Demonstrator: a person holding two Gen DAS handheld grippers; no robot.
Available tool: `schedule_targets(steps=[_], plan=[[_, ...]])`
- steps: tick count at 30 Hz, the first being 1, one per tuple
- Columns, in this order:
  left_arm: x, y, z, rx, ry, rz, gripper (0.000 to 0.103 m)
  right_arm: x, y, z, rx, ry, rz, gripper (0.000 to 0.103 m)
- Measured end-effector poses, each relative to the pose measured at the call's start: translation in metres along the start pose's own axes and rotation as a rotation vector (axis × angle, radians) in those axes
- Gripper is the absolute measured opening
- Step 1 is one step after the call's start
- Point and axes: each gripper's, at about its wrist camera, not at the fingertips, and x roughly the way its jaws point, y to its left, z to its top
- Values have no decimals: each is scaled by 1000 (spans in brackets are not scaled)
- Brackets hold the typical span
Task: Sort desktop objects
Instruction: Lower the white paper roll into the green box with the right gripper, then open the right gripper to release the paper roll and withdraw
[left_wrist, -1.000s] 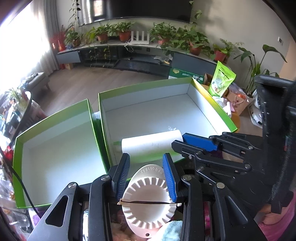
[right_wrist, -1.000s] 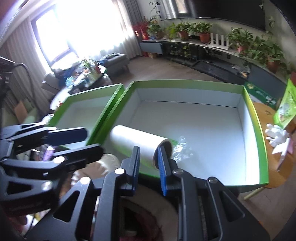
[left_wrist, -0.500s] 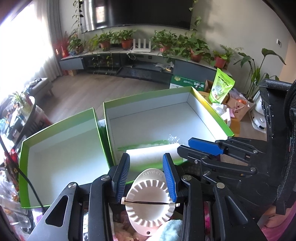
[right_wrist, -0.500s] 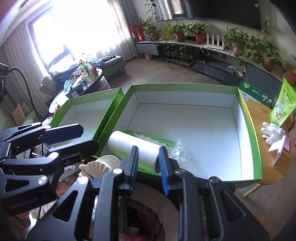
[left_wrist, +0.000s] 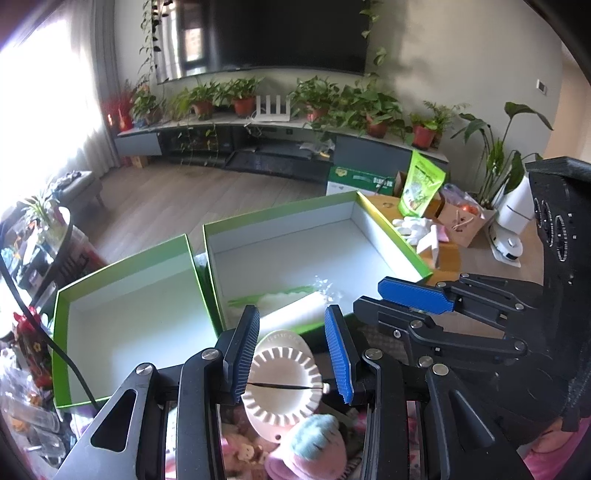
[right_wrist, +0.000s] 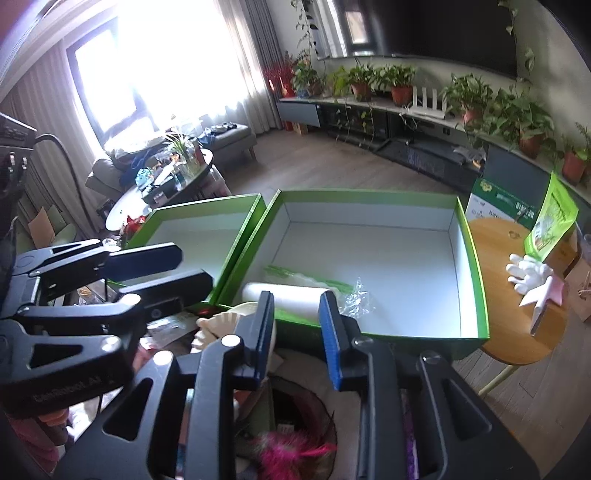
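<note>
Two green boxes with white insides stand side by side: the left box (left_wrist: 129, 317) (right_wrist: 192, 236) and the right box (left_wrist: 295, 258) (right_wrist: 369, 266). A white roll (left_wrist: 295, 314) (right_wrist: 284, 295) lies in the right box by its near wall, with clear plastic wrap (right_wrist: 354, 299) beside it. My left gripper (left_wrist: 291, 354) is open, its fingers astride a white round dumpling press (left_wrist: 280, 384) below them. My right gripper (right_wrist: 297, 339) is open and empty, just behind the right box's near wall.
A pile of small items lies under both grippers: a pink and teal plush (left_wrist: 310, 450) and a pink feather toy (right_wrist: 291, 450). A round wooden table (right_wrist: 517, 332) at the right holds white gloves (right_wrist: 528, 269) and a green pouch (right_wrist: 550, 225).
The right gripper let go of the white roll, which now rests in the right box, and drew back. Both grippers rose a little. The left gripper stays over the dumpling press.
</note>
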Motion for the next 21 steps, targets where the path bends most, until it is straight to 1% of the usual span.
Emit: schedule_targets(steps=[5, 10, 14, 21], plan=[[-24, -6, -4, 15, -35, 14, 37, -25, 10, -1, -19, -37, 2, 27], [-48, -14, -13, 33, -72, 23, 37, -51, 23, -10, -41, -75, 3, 27], [-65, -20, -22, 49, -102, 38, 41, -68, 29, -17, -56, -94, 8, 27], [-83, -30, -37, 61, -117, 32, 42, -91, 39, -34, -74, -112, 18, 27]])
